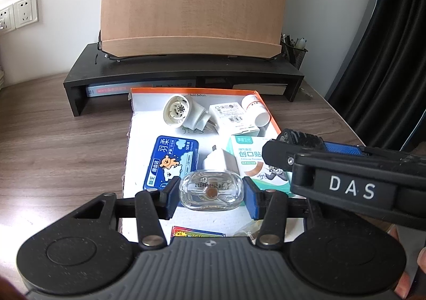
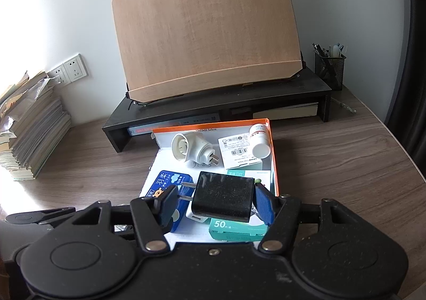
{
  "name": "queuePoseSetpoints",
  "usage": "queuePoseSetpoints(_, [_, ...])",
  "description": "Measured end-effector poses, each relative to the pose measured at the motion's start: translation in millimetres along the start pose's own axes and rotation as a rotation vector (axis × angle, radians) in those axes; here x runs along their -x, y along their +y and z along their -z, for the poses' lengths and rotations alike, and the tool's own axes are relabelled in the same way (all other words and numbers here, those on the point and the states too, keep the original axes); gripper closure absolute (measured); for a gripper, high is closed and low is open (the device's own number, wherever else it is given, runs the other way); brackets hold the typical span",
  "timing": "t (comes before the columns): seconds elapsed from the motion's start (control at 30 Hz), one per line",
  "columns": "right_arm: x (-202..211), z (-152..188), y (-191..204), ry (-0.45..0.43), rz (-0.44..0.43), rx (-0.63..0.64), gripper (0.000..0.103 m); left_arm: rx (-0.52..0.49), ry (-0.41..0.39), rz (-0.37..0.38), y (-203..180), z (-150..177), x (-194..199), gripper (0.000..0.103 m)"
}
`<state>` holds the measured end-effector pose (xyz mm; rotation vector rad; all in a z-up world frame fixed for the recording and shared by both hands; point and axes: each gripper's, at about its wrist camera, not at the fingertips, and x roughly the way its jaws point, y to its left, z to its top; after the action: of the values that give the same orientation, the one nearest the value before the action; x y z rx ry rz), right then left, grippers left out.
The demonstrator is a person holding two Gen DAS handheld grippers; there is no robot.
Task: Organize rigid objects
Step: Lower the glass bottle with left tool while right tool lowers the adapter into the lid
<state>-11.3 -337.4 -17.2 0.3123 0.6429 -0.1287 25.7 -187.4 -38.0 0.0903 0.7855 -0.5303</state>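
Left wrist view shows the left gripper clamped on a clear glass bottle, rounded and oval, its blue pads pressing both sides. It hangs over the near end of the shallow cardboard tray, which has an orange rim and a white floor. Inside the tray lie a glossy blue tin at the left, a white charger cube just beside it, a teal plaster box at the right, and at the far end a ribbed white plug adapter, a white carton and a small pill bottle on its side. Right wrist view shows the right gripper closed on a matte black charger, boxy with two metal prongs pointing left, held above the tray's near end over the plaster box.
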Motion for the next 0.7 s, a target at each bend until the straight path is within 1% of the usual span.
queuePoseSetpoints(0.7, [-18.7,-4.2,-3.0,0.034,-0.003,0.001,0.028,-0.018,0.019,0.019,-5.2,-2.9,-11.5,0.054])
